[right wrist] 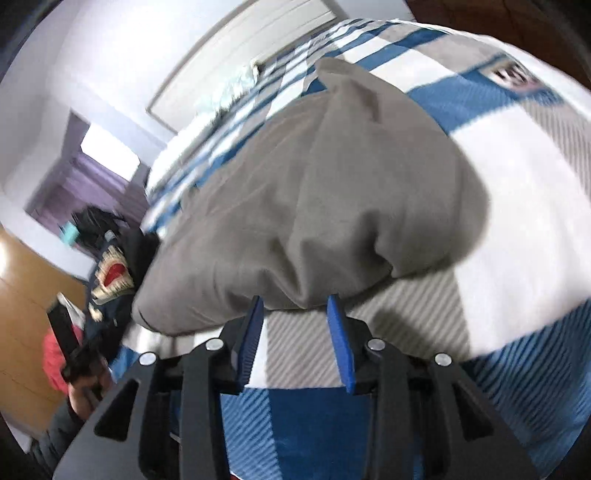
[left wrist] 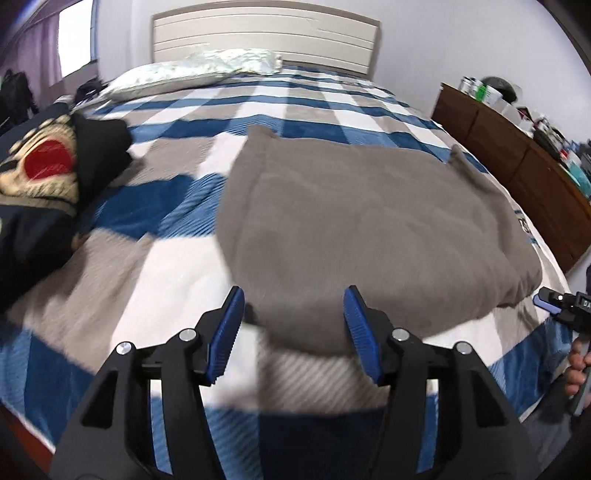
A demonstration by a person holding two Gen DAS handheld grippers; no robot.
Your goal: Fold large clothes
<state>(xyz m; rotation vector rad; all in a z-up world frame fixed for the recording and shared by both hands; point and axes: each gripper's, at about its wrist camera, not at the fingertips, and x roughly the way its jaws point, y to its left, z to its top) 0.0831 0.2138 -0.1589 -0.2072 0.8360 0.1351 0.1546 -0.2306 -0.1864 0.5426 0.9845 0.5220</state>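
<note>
On the bed (left wrist: 177, 236), under a blue, white and grey-beige checked blanket (left wrist: 317, 99) with a ribbed, plush pile, lies the grey garment (left wrist: 362, 221) — already folded into a thick, soft-edged slab with rounded, puffy borders. Matte woven cloth, faint creases, two small corners sticking up at its far edge. Its long axis runs roughly across the bed, side to side as the left wrist view shows it; the near edge faces both tools.

Key relation: the garment lies directly ahead of and just beyond both tongs, near edge close to the tips. Left tongs (left wrist: 293, 314) sit at the near-left part of that edge; right tongs (left wrist: 546, 299) show at the far right margin of the same view, off the garment's near-right corner, with part of the person's hand (left wrist: 576, 373) on the handle. Judged by that, each hand covers its own end; neither is clearly nearer.

Left tongs: jaws apart, blue ribbed pads clear of the cloth, nothing between them. Right tongs (right wrist: 295, 314): likewise parted, grey edge just past the tips, not pinched.

Smaller items — a dark garment with a cream-and-red print (left wrist: 44, 173) is heaped at the bed's left side, well apart from the grey one; a pale patterned pillow (left wrist: 192, 70) rests below the slatted headboard (left wrist: 266, 33); a brown dresser (left wrist: 517, 162) stands to the right.
</note>
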